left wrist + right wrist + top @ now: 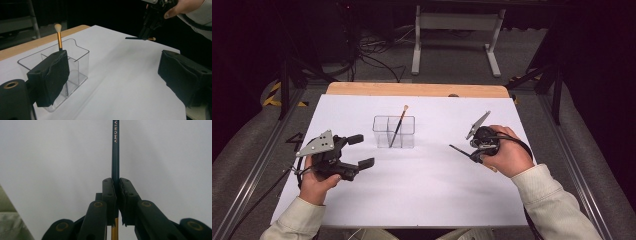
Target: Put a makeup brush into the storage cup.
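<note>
**Gripping a dark brush above the white table**

Clamping a slim dark-handled brush (115, 152), the right gripper (475, 156) has its two black jaws pressed together on the handle, as the right gripper view shows plainly: the dark shaft runs straight out ahead of the pads, with pale lettering near the far end, and a gold section of the same brush shows below, behind the pads. In the high view the dark handle sticks out from this gripper toward the person's left, low over the white table top (422, 190), and the person's right hand (507, 155) wraps the gripper body.

The left gripper (362, 150) has its jaws standing well apart with nothing between them; no pad touches anything. Its jaws point toward the middle of the table. Just ahead of its left-hand pad in the left gripper view stands a clear divided container (75, 62), resting on the table, apart from the pad. In the container's far compartment a second brush (59, 37) with a gold ferrule and a pale tuft stands tilted, tuft upward, leaning against the wall.

Farther off, beyond the open jaws of the left gripper, the right gripper and its brush sit well apart from the container, which lies between the two grippers but nearer the left one.
</note>
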Tool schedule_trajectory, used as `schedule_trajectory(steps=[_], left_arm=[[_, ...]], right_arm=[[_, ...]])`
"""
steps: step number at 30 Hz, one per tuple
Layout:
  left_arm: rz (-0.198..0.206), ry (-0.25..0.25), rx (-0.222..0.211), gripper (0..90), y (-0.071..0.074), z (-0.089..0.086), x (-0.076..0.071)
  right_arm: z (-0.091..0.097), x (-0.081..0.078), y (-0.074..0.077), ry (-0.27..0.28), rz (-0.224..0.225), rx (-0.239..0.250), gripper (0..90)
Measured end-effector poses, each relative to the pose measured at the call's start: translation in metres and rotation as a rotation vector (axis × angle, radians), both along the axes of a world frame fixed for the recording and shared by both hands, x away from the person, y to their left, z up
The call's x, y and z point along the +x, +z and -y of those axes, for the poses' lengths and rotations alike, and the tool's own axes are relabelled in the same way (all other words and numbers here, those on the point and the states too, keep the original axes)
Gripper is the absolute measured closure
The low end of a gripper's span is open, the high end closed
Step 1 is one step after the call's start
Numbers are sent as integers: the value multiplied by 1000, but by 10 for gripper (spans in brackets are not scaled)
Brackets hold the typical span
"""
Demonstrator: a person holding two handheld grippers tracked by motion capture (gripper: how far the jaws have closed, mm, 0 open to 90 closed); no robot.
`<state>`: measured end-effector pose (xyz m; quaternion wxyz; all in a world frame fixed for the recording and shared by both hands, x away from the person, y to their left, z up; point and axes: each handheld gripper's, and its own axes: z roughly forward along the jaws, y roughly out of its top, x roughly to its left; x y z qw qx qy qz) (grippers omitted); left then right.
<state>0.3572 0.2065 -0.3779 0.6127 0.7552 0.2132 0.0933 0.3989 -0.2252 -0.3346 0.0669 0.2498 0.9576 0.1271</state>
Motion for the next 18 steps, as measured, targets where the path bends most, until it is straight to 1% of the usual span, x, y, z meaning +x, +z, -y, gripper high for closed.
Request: schedule_trajectory(steps=[3, 4, 5, 6, 7, 8, 10, 11, 12, 13, 14, 15, 18], left_arm=[[-1, -23, -4, 106, 1, 4, 0], [-3, -29, -6, 105, 1, 5, 0], [0, -47, -7, 105, 1, 7, 0], [0, -47, -7, 105, 1, 7, 0], [0, -59, -8, 104, 2, 9, 0], [0, -59, -8, 102, 2, 9, 0], [6, -73, -3, 102, 2, 11, 0], [1, -78, -9, 102, 2, 12, 0], [4, -94, -9, 102, 2, 14, 0], [4, -94, -9, 102, 2, 14, 0], [8, -104, -8, 102, 2, 14, 0], [2, -112, -10, 102, 2, 15, -1], [2, -143, -5, 102, 1, 22, -2]], right_arm=[[-7, -6, 5, 34, -2, -2, 835], [-9, -8, 7, 54, 0, -3, 835], [-13, -12, 10, 73, -5, -1, 835], [-13, -12, 10, 73, -5, -1, 835], [-18, -16, 13, 96, -10, -1, 835], [-18, -16, 13, 96, -10, -1, 835], [-22, -19, 16, 118, -10, -2, 835], [-24, -21, 17, 125, -16, 0, 835], [-27, -23, 19, 141, -16, 1, 835], [-27, -23, 19, 141, -16, 1, 835], [-29, -25, 20, 146, -15, -2, 835], [-31, -27, 21, 152, -20, -3, 834], [-38, -32, 23, 193, -33, -2, 835]])
